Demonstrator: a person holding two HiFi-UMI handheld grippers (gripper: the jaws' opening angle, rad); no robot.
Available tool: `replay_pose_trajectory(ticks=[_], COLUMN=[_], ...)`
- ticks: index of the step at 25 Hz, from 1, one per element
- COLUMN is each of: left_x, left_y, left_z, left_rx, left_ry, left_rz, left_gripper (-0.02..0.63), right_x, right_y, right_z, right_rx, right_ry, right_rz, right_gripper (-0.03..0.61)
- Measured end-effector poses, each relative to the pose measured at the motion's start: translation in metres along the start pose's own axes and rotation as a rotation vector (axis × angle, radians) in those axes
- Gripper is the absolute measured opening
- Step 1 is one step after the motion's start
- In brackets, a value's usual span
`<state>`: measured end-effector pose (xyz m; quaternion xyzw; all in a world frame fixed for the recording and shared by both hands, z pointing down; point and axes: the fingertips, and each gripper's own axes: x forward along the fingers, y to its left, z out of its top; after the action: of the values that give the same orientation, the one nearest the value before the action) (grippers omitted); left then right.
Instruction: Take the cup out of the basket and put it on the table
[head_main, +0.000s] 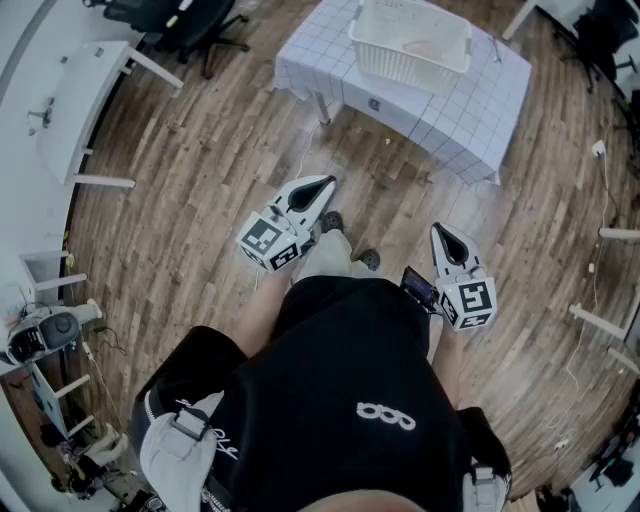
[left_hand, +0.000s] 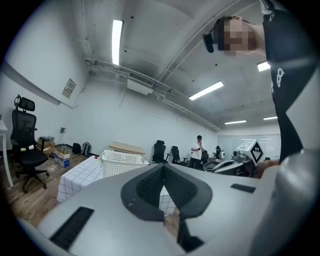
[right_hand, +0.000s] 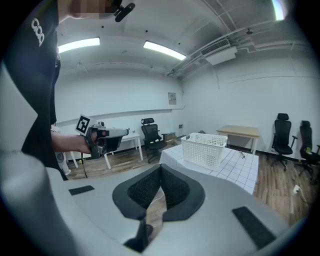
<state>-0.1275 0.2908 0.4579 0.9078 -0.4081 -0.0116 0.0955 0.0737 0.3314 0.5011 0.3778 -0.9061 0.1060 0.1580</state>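
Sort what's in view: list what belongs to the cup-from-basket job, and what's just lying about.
Job: white basket; pinkish shape inside it, possibly the cup; checked-cloth table; left gripper; right gripper.

Lying about: black office chair; wooden desk; white desk; background person.

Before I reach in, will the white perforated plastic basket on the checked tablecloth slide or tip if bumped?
The white perforated plastic basket looks light, so a bump may shift it. Wide and low, it seems unlikely to tip. The checked tablecloth beneath may wrinkle.
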Motion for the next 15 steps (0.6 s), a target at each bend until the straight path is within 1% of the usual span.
replay_pose_trajectory(ticks=[3,5,10,15], left_x=[-0.003,-0.007,-0.013,-0.007], left_y=[-0.006,-0.006,-0.006,-0.005], left_z=[0.002,0.006,0.011,0.013], left_rx=[0.002,0.003,0.002,0.005], left_ry=[0.024,0.026,0.016,0.017], left_rz=[-0.039,-0.045,-0.018,-0.002], left_gripper=[0.008,0.008,0.008,0.008], right_x=[-0.007,-0.005,0.003,0.006], right_y=[0.011,0.017,0.015,0.001], right_z=[-0.001,0.0,0.007,0.01], right_rx=[0.017,0.02,0.007,0.051], right_ry=[0.004,0.003,-0.002,-0.028], right_rz=[-0.036,-0.036,-0.005,-0.004], right_gripper=[0.025,0.025,0.025,0.025])
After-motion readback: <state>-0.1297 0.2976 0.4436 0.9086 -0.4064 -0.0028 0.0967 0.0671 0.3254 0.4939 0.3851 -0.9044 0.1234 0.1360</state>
